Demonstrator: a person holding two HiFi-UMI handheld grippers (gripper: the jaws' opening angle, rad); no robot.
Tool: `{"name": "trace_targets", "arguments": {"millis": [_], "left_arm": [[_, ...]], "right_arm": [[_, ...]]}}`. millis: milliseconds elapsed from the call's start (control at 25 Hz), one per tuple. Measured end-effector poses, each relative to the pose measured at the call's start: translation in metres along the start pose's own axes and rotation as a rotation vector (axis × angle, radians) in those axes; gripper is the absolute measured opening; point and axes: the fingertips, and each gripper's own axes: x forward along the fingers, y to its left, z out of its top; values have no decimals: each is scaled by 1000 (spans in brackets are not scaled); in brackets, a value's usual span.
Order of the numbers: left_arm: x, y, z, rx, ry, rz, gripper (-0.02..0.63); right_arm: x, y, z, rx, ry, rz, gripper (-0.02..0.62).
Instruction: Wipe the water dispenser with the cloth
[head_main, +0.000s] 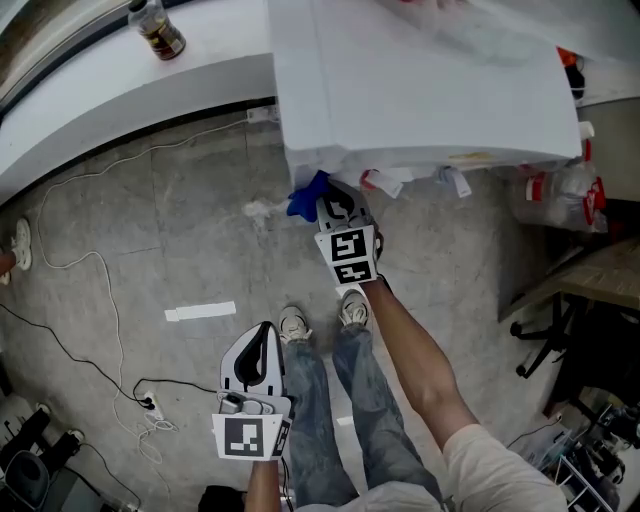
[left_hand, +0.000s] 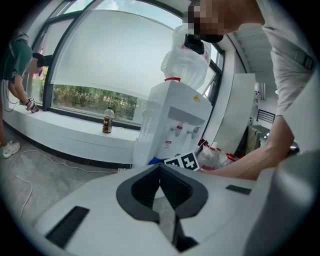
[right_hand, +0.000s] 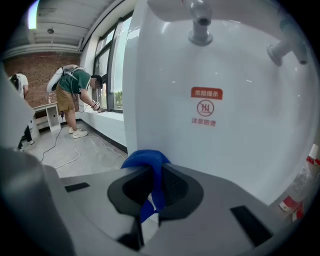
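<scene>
water dispenser (head_main: 420, 90): white all over
label (right_hand: 206, 106): red print on the white front
taps (right_hand: 200, 22): pale grey
cloth (right_hand: 145, 162): solid blue
right gripper (right_hand: 150, 175): light grey shell, black jaw pads
left gripper (left_hand: 161, 180): the same light grey shell, black pads
marker cubes (head_main: 348, 255): black squares on white
floor (head_main: 150, 230): mottled grey with thin dark joint lines
tape strip (head_main: 200, 312): white
cables (head_main: 90, 260): one white, one black
bottle (head_main: 158, 28): dark brown
sill (head_main: 100, 90): white
jeans (head_main: 350, 420): faded blue-grey
shoes (head_main: 352, 308): pale grey
bystander's shirt (right_hand: 75, 80): green, above tan shorts
brick wall (right_hand: 35, 65): red-brown brick pattern
</scene>
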Motion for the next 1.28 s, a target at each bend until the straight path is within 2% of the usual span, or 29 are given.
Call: {"name": "trace_targets", "arguments": {"millis": [280, 640, 840, 1120, 1280], "left_arm": [[5, -6, 2, 7, 7, -6, 12], [12, -21, -3, 12, 21, -18, 12], [16, -30, -1, 22, 20, -27, 12], [21, -43, -3, 28, 31, -35, 12], [24, -49, -3, 33, 32, -42, 12]], "right_arm": [[7, -10, -16, -1, 56, 1, 40], [-4, -48, -29, 21, 77, -36, 40], [-18, -82, -43, 44, 99, -91, 40], [-43, -150, -68, 85, 134, -217, 40], [-54, -171, -77, 94, 147, -270, 40]]}}
